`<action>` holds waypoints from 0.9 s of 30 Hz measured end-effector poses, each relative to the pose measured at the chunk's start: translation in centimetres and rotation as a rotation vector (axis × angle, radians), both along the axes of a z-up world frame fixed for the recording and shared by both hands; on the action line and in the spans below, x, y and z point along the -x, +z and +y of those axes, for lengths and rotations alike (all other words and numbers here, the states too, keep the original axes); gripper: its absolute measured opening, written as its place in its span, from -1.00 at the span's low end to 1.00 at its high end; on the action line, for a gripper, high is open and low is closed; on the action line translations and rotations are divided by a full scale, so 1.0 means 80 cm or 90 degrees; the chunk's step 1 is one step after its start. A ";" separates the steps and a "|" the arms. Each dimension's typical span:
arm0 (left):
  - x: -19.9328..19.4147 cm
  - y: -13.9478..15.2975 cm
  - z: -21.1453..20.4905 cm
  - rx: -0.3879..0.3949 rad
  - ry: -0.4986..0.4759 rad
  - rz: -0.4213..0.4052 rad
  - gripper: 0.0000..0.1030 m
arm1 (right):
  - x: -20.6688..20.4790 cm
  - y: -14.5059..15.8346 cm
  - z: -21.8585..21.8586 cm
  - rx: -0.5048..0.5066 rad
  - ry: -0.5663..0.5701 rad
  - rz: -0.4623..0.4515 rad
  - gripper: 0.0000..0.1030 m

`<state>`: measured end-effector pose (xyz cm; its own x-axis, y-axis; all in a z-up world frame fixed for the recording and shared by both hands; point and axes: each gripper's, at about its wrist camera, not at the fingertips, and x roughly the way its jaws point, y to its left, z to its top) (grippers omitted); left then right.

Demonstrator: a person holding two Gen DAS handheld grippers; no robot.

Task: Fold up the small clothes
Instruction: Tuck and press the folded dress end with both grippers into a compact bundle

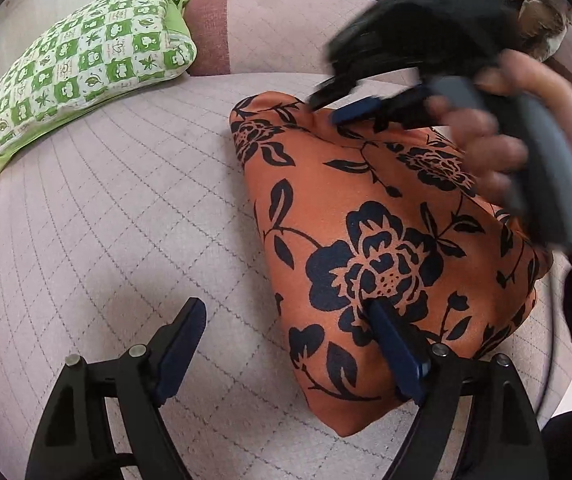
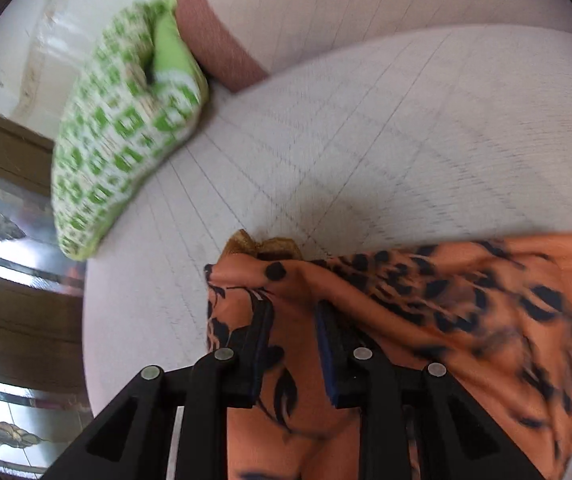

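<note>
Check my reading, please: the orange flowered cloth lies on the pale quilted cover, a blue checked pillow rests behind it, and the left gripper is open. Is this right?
One detail is wrong: the pillow is green and white checked, not blue, as the left wrist view shows. The rest holds: the orange flowered cloth lies on the pale quilted cover, and the left gripper is open.
</note>
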<state>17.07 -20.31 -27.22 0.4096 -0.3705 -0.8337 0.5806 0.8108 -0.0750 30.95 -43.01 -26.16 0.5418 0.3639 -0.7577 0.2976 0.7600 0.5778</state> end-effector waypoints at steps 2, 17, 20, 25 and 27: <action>0.003 0.001 0.000 -0.002 0.003 -0.007 0.66 | 0.031 0.017 -0.010 0.005 -0.020 -0.027 -0.49; 0.016 0.001 -0.007 -0.026 0.036 -0.037 0.69 | 0.250 -0.022 -0.038 0.051 -0.098 -0.010 -0.47; 0.020 0.001 -0.007 -0.029 0.042 -0.046 0.69 | 0.263 -0.024 -0.029 0.078 -0.084 -0.008 -0.47; 0.023 0.001 -0.005 -0.026 0.062 -0.044 0.69 | 0.283 -0.003 -0.018 0.107 -0.087 -0.019 -0.47; 0.025 0.000 -0.006 -0.026 0.065 -0.047 0.69 | 0.287 -0.007 -0.016 0.120 -0.083 -0.019 -0.47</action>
<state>15.03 -20.78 -27.18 0.5043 -0.2899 -0.8134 0.4969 0.8678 -0.0011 7.98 -44.32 -26.72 0.5983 0.1423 -0.7885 0.3853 0.8117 0.4389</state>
